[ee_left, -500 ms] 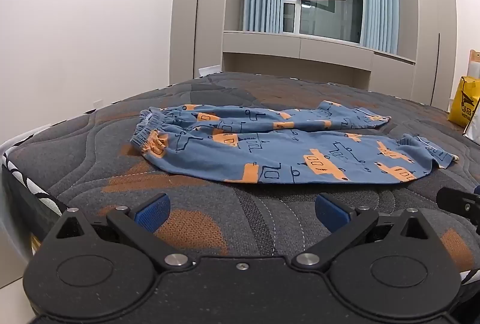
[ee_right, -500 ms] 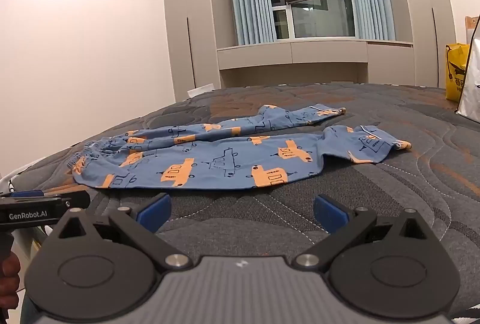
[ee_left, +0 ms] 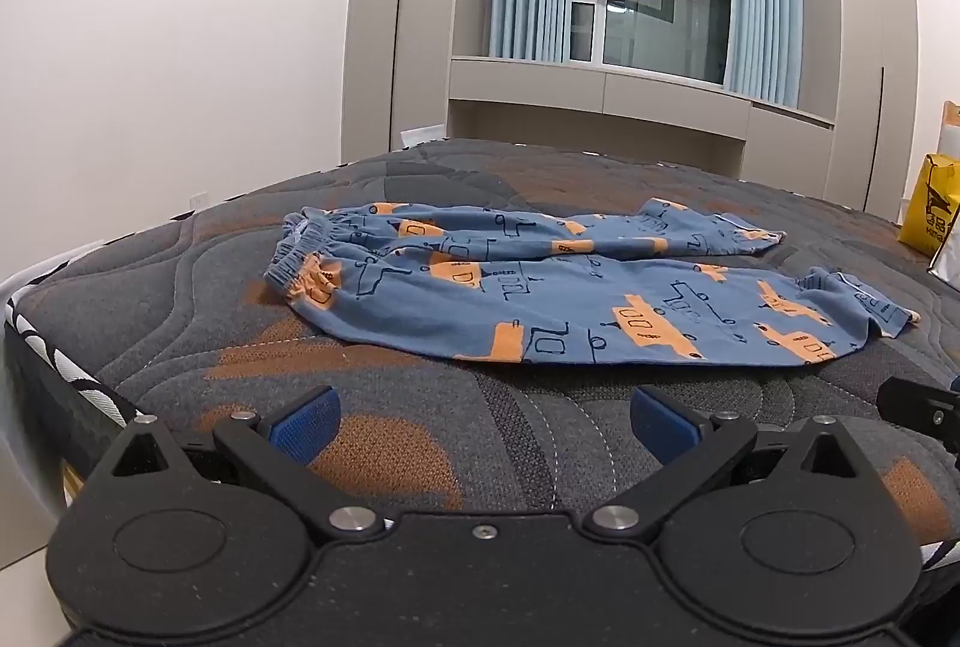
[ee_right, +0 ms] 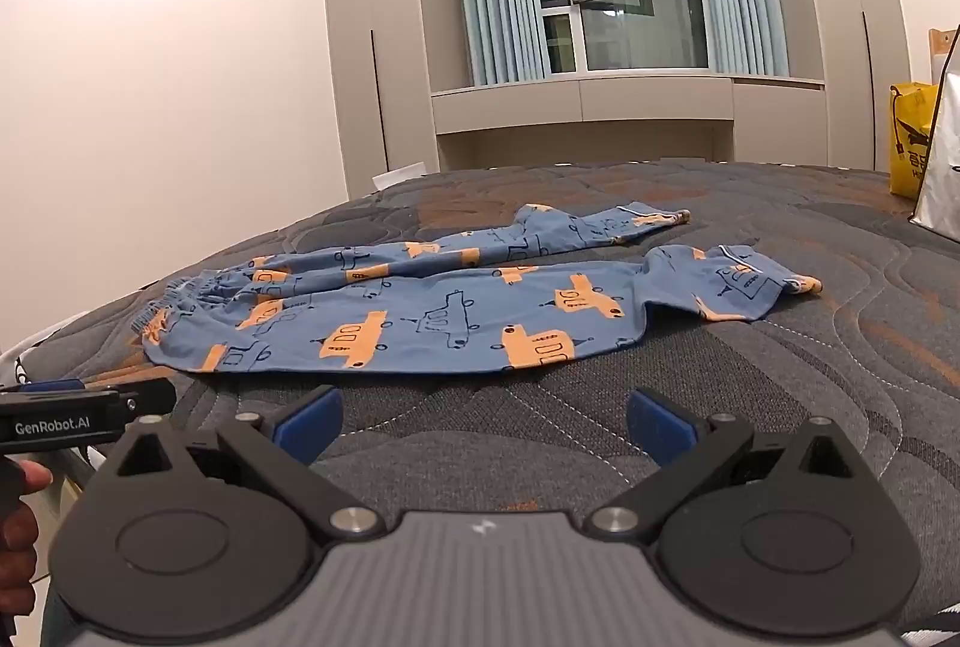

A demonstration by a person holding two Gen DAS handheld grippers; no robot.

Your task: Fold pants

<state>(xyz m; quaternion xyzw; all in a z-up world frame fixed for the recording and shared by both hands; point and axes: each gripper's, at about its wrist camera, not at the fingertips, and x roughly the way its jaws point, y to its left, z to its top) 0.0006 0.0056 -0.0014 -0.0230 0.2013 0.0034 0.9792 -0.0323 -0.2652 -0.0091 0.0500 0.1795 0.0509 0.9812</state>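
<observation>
Pants [ee_left: 570,299] lie flat on the bed [ee_left: 180,299]; left tool [ee_left: 486,422] and right tool [ee_right: 483,425] gape empty, near them.

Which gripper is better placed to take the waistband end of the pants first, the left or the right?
Probably the left. The waistband lies on the left gripper's side, while the right gripper faces the leg cuffs. Both grippers are open and short of the pants.
</observation>
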